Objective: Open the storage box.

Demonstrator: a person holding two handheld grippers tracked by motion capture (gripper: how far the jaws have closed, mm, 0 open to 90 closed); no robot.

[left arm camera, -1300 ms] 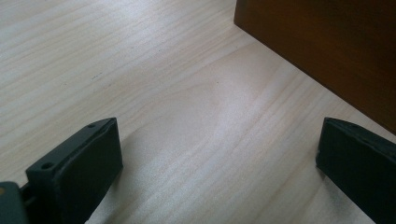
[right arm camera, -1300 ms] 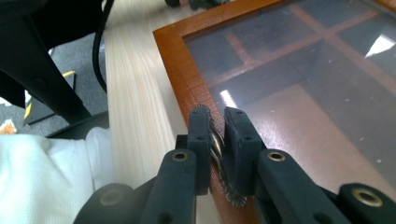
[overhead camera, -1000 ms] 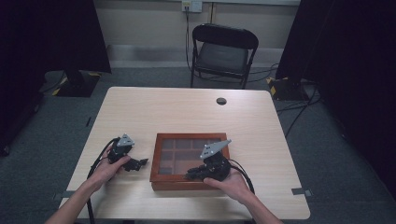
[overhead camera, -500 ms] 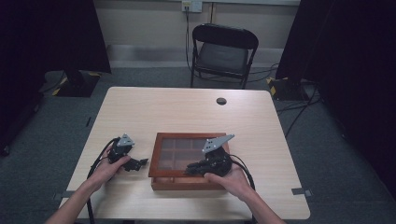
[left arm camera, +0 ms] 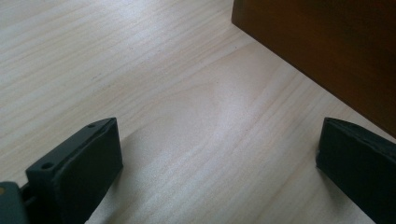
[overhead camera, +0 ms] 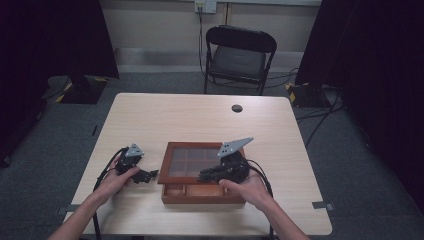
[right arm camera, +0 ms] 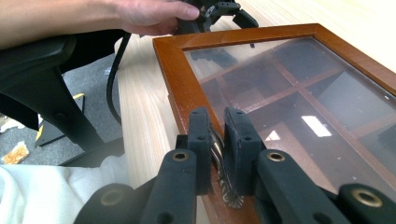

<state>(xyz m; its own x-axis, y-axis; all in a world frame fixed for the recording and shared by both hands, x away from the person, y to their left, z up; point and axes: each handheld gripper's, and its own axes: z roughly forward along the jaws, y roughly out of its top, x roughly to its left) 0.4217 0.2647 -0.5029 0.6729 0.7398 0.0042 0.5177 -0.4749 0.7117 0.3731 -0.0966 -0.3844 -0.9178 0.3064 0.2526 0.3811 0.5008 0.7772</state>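
One wooden box (overhead camera: 200,175) with a glass lid (right arm camera: 299,107) sits on the table (overhead camera: 190,120), between two grippers. The right gripper (right arm camera: 218,140) is nearest the person, over the box's near edge; its jaws are pinched together on a small ornate metal handle (right arm camera: 223,172) fixed to the lid's wooden frame. In the high view this gripper (overhead camera: 210,174) lies over the box's front right part, the right hand (overhead camera: 250,189) behind it, and the lid looks raised at its near edge, with the front row of compartments showing beneath. Through the glass, wooden dividers mark out a grid of compartments; what lies in them cannot be made out.

The left gripper (overhead camera: 150,175) rests just beside the box's left wall, held by the left hand (overhead camera: 117,180), with a black cable (overhead camera: 102,175) trailing back toward the person. In its own view, its jaws stand wide apart with bare tabletop between them, and the box's dark side wall (left arm camera: 322,51) rises ahead of the right-hand jaw, close by.

Beyond both grippers, well apart from the box, one small dark round object (overhead camera: 237,108) sits near the table's far edge. Past the table stands one black folding chair (overhead camera: 239,57) on grey carpet.
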